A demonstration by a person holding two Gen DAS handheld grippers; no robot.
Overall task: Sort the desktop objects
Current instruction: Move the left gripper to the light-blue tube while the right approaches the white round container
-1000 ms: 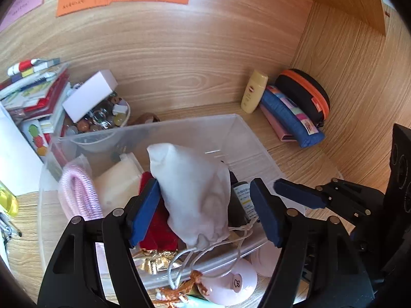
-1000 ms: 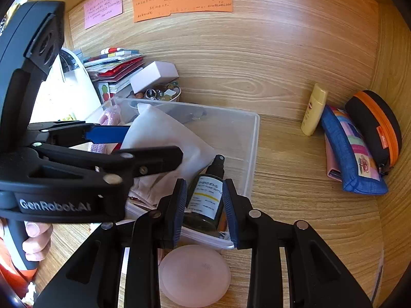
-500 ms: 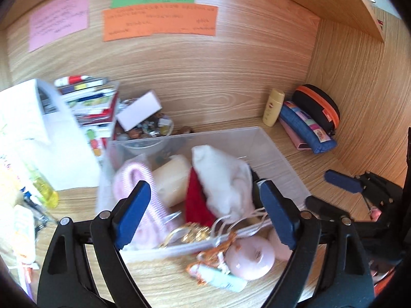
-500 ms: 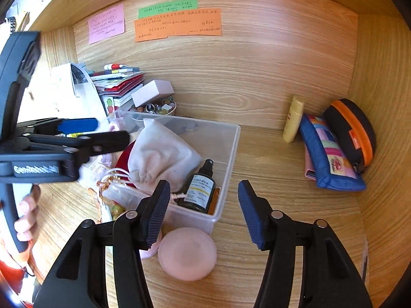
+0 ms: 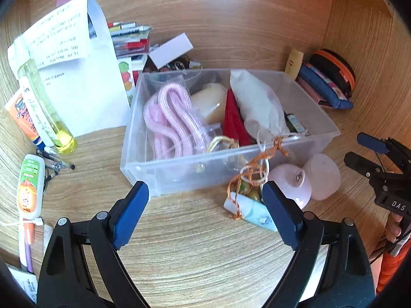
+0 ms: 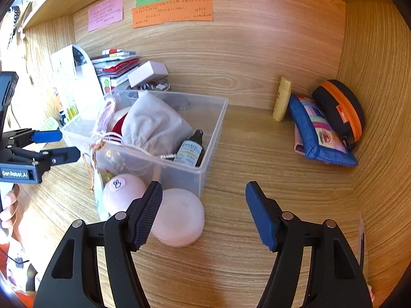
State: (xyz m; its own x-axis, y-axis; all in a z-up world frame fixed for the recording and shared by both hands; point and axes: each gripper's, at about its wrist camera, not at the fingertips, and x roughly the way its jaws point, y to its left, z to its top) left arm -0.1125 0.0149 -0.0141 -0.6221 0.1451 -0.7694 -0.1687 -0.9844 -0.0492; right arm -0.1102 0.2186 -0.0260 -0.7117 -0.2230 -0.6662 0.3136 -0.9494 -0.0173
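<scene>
A clear plastic bin [image 5: 318,131] [image 6: 215,128] on the wooden desk holds a pink rope [image 5: 174,118], a white drawstring pouch [image 5: 259,105] [image 6: 154,123], a red item [image 5: 232,122] and a dark spray bottle [image 6: 191,148]. In front of the bin lie two pink round cases [image 5: 321,174] [image 6: 179,218] and a pale tube [image 5: 254,211] with orange cord. My left gripper [image 5: 205,213] is open and empty, pulled back in front of the bin. My right gripper [image 6: 204,213] is open and empty, near the right pink case.
Sunscreen tubes and bottles [image 5: 38,113] and pens lie at the left by a white paper holder [image 5: 84,77]. A yellow tube [image 6: 281,98], a blue pouch [image 6: 316,133] and a black-orange case [image 6: 341,107] sit in the back right corner. Books and a white box [image 6: 147,73] stand behind the bin.
Both grippers have drawn back from the bin. The right gripper let go of the spray bottle, which now lies in the bin. The left gripper moved off the white pouch.
</scene>
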